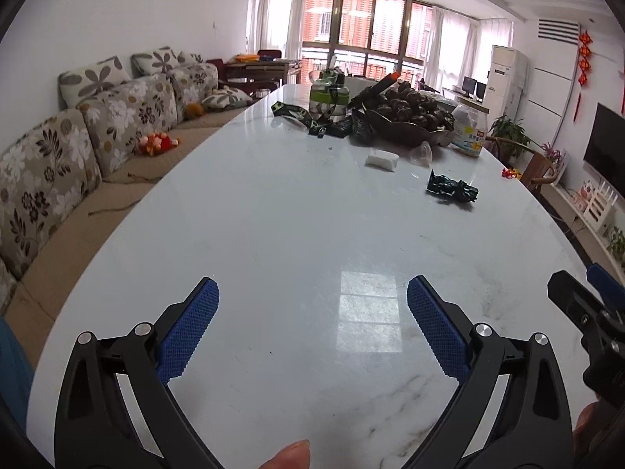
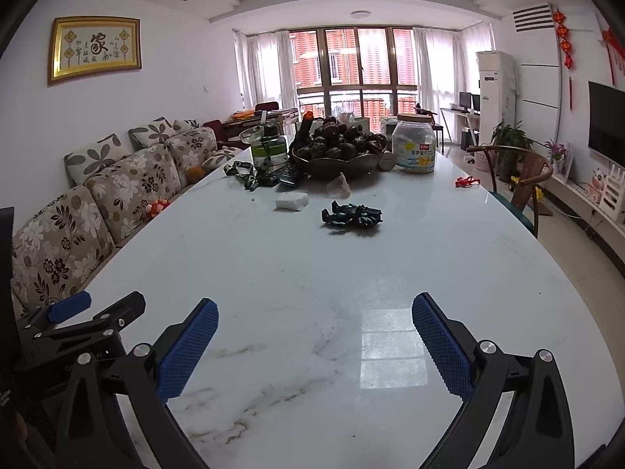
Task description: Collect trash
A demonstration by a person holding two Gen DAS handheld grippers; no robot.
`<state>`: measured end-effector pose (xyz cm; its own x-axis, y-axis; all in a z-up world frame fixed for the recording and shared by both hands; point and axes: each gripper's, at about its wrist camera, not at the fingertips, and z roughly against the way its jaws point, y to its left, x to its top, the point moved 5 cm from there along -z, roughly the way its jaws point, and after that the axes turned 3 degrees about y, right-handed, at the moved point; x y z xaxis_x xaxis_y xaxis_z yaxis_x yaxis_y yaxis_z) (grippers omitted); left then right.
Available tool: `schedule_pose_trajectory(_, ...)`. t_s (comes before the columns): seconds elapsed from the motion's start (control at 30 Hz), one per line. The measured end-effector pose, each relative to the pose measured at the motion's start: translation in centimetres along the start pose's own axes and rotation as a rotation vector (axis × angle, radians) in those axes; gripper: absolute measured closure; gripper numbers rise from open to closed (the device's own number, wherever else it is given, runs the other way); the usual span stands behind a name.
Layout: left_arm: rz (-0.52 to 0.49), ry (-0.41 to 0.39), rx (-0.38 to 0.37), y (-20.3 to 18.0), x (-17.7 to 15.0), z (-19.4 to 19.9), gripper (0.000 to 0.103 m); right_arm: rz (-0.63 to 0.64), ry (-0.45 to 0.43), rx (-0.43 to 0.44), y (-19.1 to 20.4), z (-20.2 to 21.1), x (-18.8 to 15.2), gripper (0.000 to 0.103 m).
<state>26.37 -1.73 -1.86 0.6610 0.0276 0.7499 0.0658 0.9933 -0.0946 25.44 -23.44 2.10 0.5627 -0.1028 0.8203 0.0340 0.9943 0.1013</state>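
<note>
Trash: dark crumpled wrapper (image 2: 351,215) mid-worktop, white wad (image 2: 291,200) just beyond, clear scrap (image 2: 339,187) against the bowl (image 2: 336,164) foot; all loose, none binned, no bin in view.
Worktop (image 2: 312,293): near half bare marble, so a clear run forward to the litter.
Left claw (image 1: 312,305): released, holding nothing, hovering low over the near edge, well short of the scraps.
Right claw (image 2: 314,318): released too, nothing between its pads, lined up almost straight at the wrapper.
Clutter behind: bottle (image 2: 269,148), jar (image 2: 414,144), strap (image 2: 244,172); probably keepers, best avoided.
Stage: unclear; fits an approach or a pause between pickups.
</note>
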Motion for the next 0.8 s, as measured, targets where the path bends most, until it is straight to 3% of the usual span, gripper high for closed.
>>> schedule_pose_trajectory(0.33, -0.063, -0.022, 0.048, -0.8, -0.2, 0.1, 0.008, -0.002, 0.025, -0.029, -0.3, -0.7, -0.3, 0.005)
schedule_pose_trajectory(0.8, -0.042, -0.030, 0.061, -0.5, -0.1, 0.1, 0.008, -0.012, 0.042, -0.054, -0.8, -1.1, -0.5, 0.005)
